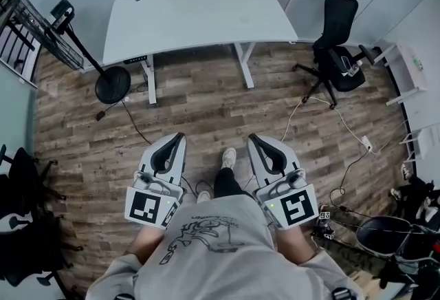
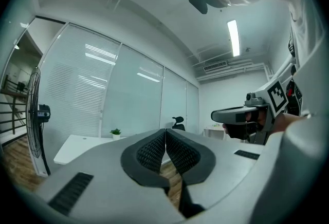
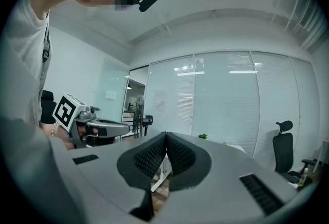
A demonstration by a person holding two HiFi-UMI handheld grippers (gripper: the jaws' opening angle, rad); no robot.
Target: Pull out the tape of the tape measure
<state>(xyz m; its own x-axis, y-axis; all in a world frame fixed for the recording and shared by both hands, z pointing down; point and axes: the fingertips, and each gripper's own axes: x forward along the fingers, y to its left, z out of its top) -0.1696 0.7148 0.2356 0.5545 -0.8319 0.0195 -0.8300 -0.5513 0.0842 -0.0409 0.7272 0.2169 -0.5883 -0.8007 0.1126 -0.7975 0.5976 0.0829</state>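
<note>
Your left gripper [image 1: 180,135] and right gripper [image 1: 253,137] both sit closed tight, nothing between them. Their marker cubes [image 1: 146,208] cover your hands.

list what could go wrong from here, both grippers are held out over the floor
1. No tape measure shows in any view; the white desk looks almost bare, so the search may stall.
2. The left gripper and right gripper are both shut and empty; they must open before grabbing.
3. Cables trail over the floor at the right, a possible trip hazard.
</note>
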